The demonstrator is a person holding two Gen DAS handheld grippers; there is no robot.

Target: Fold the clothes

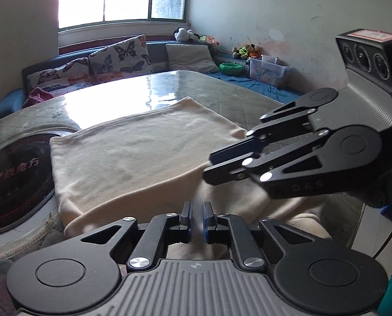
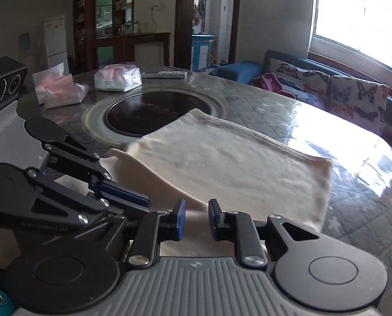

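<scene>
A folded cream cotton garment [image 2: 222, 163] lies on the quilted grey bench [image 2: 354, 210], overlapping a round black glass cooktop [image 2: 148, 113]. The right hand-held gripper [image 2: 196, 220] hovers parted over its near edge.

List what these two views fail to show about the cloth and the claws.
- Near edge of the cream cloth: hidden in both views behind each camera's own claw body.
- Left claw: a narrow gap shows, but whether cloth sits in it cannot be told.
- Right claw: its fingers stand apart over blurred cloth; contact is unclear.
- Right claw's fingertips in the left view: they overlap the cloth, so any grip is unreadable.
</scene>
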